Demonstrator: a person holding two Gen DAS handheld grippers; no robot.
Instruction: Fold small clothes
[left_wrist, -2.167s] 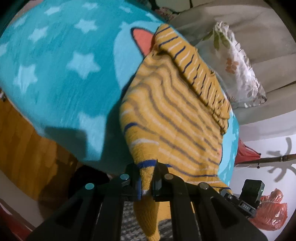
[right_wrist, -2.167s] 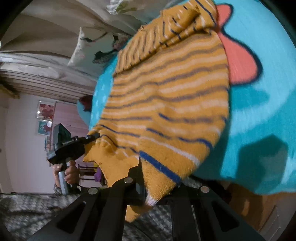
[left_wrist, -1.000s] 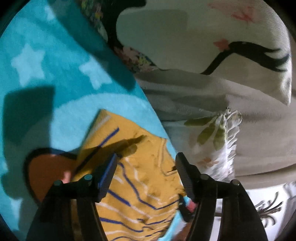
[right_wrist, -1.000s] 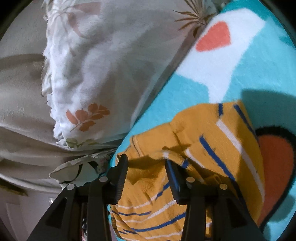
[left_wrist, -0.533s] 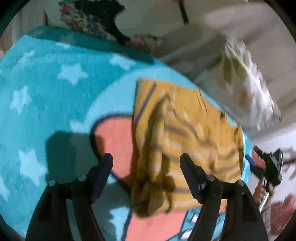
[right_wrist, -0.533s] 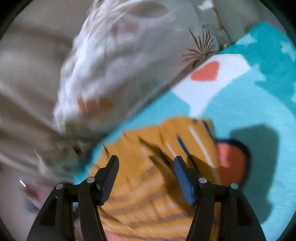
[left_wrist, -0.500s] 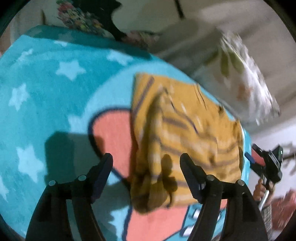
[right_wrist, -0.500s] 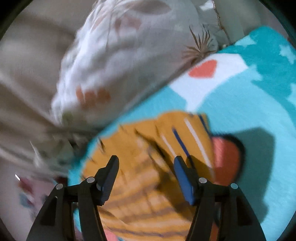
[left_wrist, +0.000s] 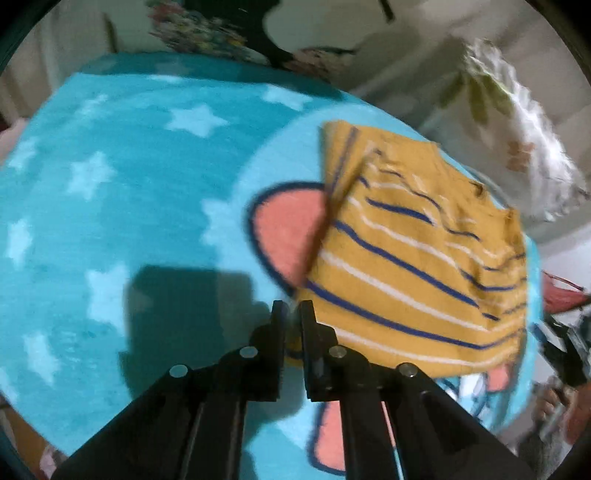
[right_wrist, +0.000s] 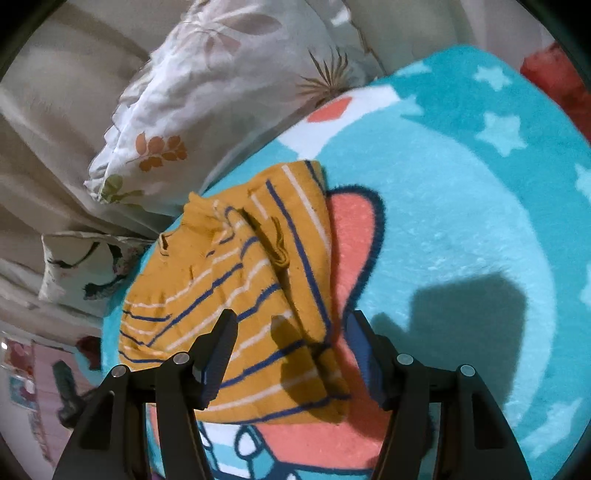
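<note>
A small yellow garment with blue and white stripes lies folded over on a turquoise star-patterned blanket. My left gripper is shut on the garment's near left corner, with the corner pinched between the jaws. In the right wrist view the garment lies rumpled, with a fold ridge near its right side. My right gripper is open above the garment's near part, jaws spread wide, holding nothing.
White pillows with leaf prints lie against the blanket's far edge. The blanket carries a coral and dark-blue cartoon print. The other gripper and a hand show at the right edge.
Both grippers carried the garment's hem forward, let go and drew back. The left gripper has since closed on the garment's near corner; the right gripper stays open above it.
</note>
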